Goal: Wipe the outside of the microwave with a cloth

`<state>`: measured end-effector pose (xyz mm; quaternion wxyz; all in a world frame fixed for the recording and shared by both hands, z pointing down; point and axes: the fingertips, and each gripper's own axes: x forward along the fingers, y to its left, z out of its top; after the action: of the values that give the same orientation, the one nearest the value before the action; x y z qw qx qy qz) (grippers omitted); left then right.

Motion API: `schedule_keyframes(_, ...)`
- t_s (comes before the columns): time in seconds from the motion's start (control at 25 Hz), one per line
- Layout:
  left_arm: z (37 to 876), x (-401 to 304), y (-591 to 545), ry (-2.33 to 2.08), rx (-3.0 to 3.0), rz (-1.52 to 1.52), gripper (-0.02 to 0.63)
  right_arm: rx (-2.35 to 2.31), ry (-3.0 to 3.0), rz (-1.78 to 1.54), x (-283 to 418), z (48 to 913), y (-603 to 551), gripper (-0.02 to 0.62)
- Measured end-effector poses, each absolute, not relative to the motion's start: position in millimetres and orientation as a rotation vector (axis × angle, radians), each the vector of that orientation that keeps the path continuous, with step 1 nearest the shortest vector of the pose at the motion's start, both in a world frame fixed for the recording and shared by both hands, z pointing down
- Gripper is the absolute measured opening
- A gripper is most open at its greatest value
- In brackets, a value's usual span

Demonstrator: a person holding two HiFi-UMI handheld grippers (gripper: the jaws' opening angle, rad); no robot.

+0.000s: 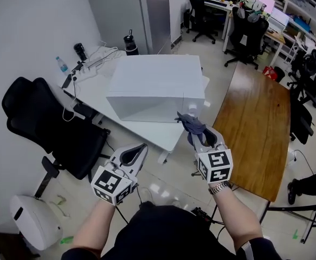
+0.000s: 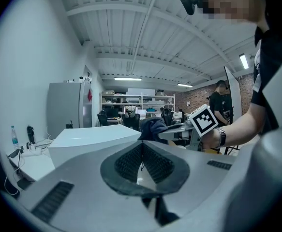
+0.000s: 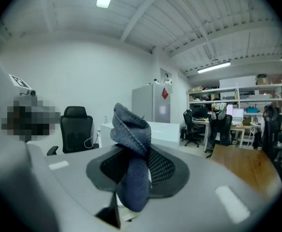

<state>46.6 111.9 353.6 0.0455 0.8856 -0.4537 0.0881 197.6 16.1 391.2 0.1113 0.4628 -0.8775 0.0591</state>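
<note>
Right claw (image 1: 198, 134) pinching a grey cloth (image 1: 191, 122) hovers before the white microwave (image 1: 155, 85), left claw (image 1: 137, 149) pressed together, empty; pressing cloth to its casing likely comes next.

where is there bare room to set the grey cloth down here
The long brown wooden tabletop, right of the white box-shaped microwave, looks bare end to end. The microwave's flat top is bare too. Crowded: the white table's far-left corner, with cables, a clear water bottle and a black flask; black office chairs block its left side.
</note>
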Motion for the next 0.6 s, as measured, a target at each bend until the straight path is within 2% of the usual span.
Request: schedule_keyframes(0.6, 341.1, 59.6, 124.5, -1.422, 2.723, 0.216, 0.005, 1.198, -2.740, 0.073, 167.7, 332.7, 82.8, 0.103)
